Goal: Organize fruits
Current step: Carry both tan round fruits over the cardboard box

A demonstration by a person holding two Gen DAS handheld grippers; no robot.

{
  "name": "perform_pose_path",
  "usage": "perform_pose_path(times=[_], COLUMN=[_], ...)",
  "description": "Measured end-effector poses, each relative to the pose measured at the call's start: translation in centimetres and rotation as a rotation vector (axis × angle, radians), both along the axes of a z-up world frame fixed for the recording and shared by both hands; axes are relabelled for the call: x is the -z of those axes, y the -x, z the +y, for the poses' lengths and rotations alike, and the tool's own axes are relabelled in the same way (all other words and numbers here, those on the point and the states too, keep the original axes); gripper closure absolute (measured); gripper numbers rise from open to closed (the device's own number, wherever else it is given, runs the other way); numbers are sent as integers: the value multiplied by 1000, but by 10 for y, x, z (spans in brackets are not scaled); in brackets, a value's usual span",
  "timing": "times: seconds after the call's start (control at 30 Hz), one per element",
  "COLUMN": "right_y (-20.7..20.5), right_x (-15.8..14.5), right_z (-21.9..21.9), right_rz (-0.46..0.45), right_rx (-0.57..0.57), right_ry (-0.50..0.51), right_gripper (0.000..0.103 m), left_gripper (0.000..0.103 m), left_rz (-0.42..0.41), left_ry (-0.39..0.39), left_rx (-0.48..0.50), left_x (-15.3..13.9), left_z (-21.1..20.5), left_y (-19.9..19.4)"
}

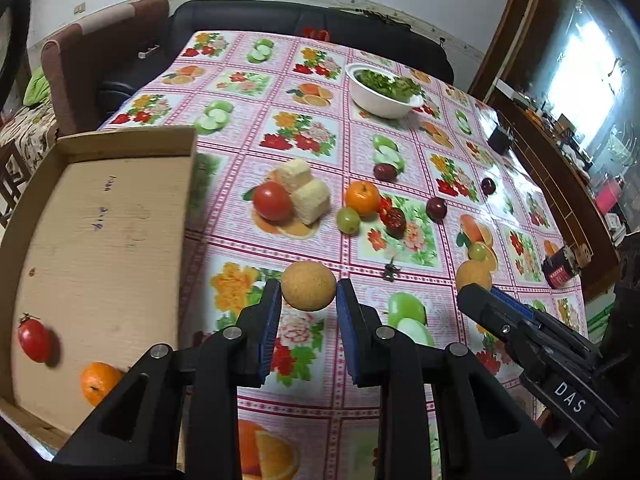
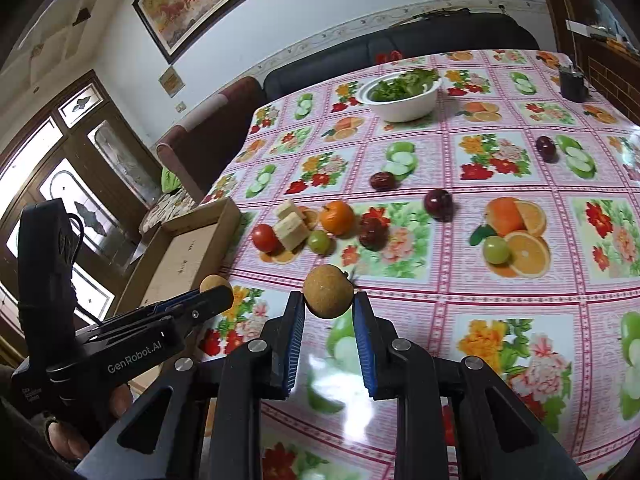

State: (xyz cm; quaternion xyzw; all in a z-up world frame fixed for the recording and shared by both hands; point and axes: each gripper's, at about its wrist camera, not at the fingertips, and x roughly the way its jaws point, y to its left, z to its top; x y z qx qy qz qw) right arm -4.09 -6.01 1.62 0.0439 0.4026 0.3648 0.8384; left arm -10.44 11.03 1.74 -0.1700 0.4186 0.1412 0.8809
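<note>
Left claw (image 1: pixel 308 294) clamped on a tan round fruit (image 1: pixel 308 286) – held above the bench (image 1: pixel 400 392), cardboard tray (image 1: pixel 104 240) just to its left with a tomato (image 1: pixel 34 338) and an orange (image 1: pixel 98 382) inside. Right claw (image 2: pixel 328 300) pinches a second brown fruit (image 2: pixel 328 290) – loose fruits lie on the bench beyond it.

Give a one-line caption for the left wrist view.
Left gripper carries a tan round fruit beside the cardboard box.

Box (image 1: pixel 108 216) left of left tongs (image 1: pixel 309 300), tomato (image 1: pixel 34 338) and orange (image 1: pixel 98 382) in it; bowl (image 1: pixel 380 94) far ahead on counter (image 1: pixel 320 400); right tongs (image 2: pixel 329 306) to the right.
</note>
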Motion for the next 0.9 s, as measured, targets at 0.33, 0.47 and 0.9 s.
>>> perform_pose_path(times=[0.33, 0.47, 0.9], right_y=[11, 14, 26], right_x=[-9, -8, -7], right_z=[37, 51, 90], right_rz=[-18, -13, -15], right_rx=[-81, -107, -188], right_ry=[-1, 1, 15], right_gripper=[78, 78, 78], left_gripper=[78, 78, 78], left_rz=[-6, -5, 10], left_ry=[-4, -3, 0], left_rx=[-73, -107, -192], left_x=[-3, -2, 4], left_z=[32, 47, 88], left_y=[18, 25, 45])
